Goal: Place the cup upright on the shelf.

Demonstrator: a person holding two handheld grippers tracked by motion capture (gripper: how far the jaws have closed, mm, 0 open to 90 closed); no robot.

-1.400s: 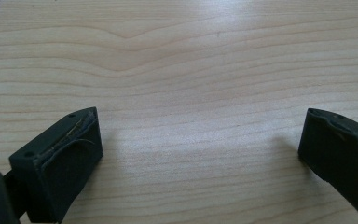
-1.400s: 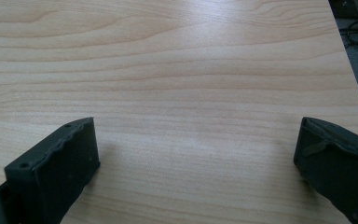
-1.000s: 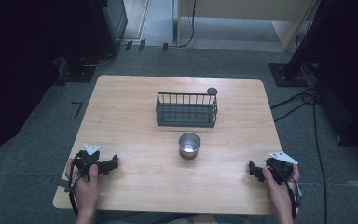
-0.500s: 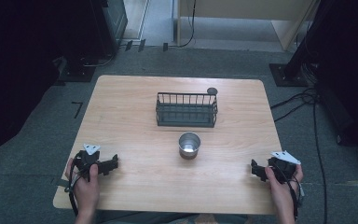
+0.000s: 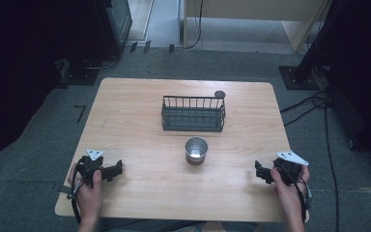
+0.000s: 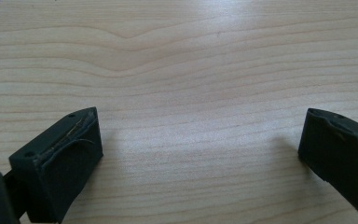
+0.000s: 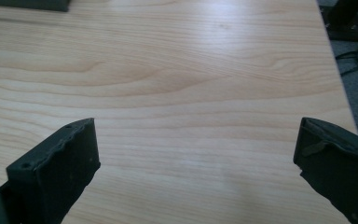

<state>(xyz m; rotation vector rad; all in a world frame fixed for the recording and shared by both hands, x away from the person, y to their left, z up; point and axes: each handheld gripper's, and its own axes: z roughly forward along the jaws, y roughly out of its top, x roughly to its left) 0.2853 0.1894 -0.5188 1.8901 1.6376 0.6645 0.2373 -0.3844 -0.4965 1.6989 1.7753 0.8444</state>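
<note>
A light wooden table (image 5: 140, 121) with rounded corners is set on grey carpet, with dark equipment and cables (image 5: 319, 104) around it. Near the front left corner, the left gripper (image 5: 118, 169) is held by a hand (image 5: 89, 191) just above the surface; its jaws are spread wide apart, with bare wood between them. A dark wire basket (image 5: 193, 113) is placed near the back edge, at the middle. A metal cup (image 5: 196, 150) stands upright just in front of the basket, apart from it. Near the front right corner, the right gripper (image 5: 260, 171) is held likewise, jaws released and empty.
</note>
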